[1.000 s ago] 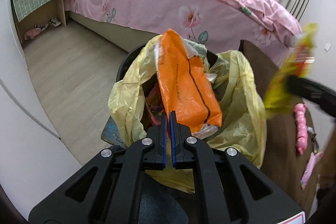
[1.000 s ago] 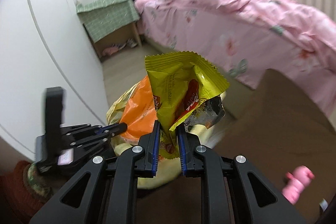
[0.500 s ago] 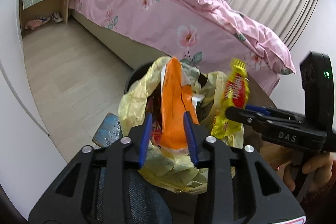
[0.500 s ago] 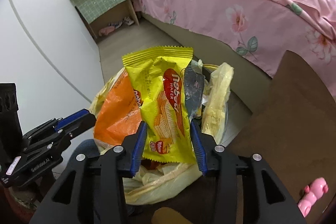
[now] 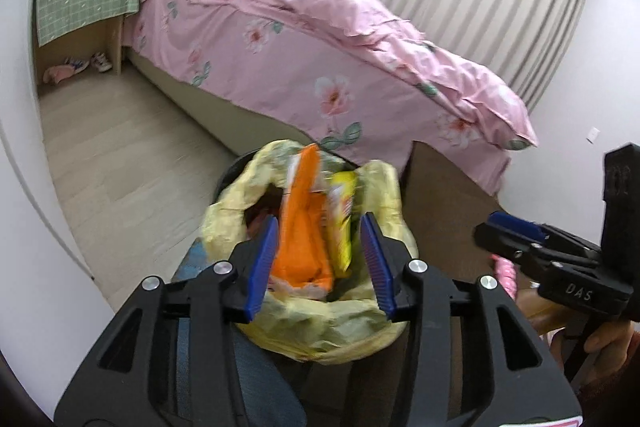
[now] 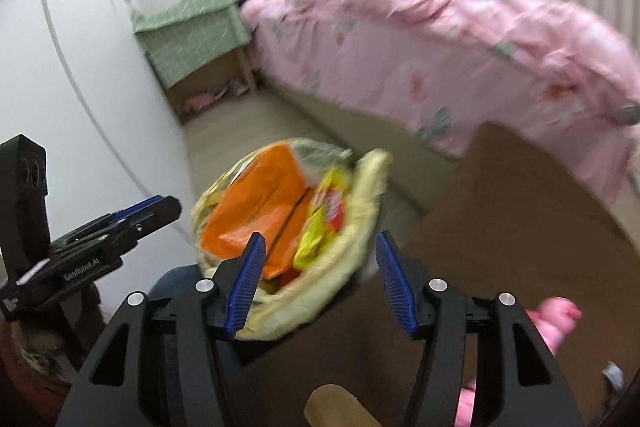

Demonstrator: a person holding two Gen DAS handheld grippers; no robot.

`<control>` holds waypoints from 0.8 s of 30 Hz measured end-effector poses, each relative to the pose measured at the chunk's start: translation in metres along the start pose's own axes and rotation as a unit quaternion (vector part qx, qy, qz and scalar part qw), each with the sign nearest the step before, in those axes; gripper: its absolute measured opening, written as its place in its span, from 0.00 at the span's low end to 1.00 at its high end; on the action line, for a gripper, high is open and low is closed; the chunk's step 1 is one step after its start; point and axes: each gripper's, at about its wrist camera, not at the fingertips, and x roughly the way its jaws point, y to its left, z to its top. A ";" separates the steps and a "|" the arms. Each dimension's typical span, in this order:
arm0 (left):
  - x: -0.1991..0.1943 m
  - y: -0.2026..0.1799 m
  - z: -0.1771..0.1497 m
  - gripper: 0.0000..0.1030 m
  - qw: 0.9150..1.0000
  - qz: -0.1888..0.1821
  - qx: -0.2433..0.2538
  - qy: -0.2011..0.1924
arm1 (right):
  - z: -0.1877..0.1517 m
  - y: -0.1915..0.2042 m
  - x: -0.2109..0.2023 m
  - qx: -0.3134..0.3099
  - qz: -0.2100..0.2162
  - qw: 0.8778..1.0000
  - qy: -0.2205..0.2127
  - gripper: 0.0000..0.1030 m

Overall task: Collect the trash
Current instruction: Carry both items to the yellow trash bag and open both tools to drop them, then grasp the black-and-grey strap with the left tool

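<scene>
Left wrist view, left gripper [image 5: 320, 263] just opened, empty, above orange wrapper [image 5: 304, 227], right gripper [image 6: 320, 279] likewise opened, empty.

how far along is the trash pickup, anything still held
Done: the orange plastic wrapper and yellow snack packet sit in the yellow-lined bin. In hand: nothing; the left tongs and right tongs have just been opening, now empty. Left: no other trash shows.
</scene>
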 end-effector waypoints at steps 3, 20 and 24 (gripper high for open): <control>-0.006 -0.027 -0.001 0.48 0.999 -0.031 0.027 -0.007 | -0.016 -0.017 -0.041 0.011 -0.036 0.999 -0.032 0.52; 0.058 -0.302 -0.101 0.52 0.896 -0.288 0.318 0.117 | -0.209 -0.165 -0.246 0.186 -0.265 0.939 -0.117 0.53; 0.087 -0.349 -0.121 0.56 0.893 -0.277 0.328 0.135 | -0.246 -0.183 -0.258 0.221 -0.284 0.926 -0.117 0.53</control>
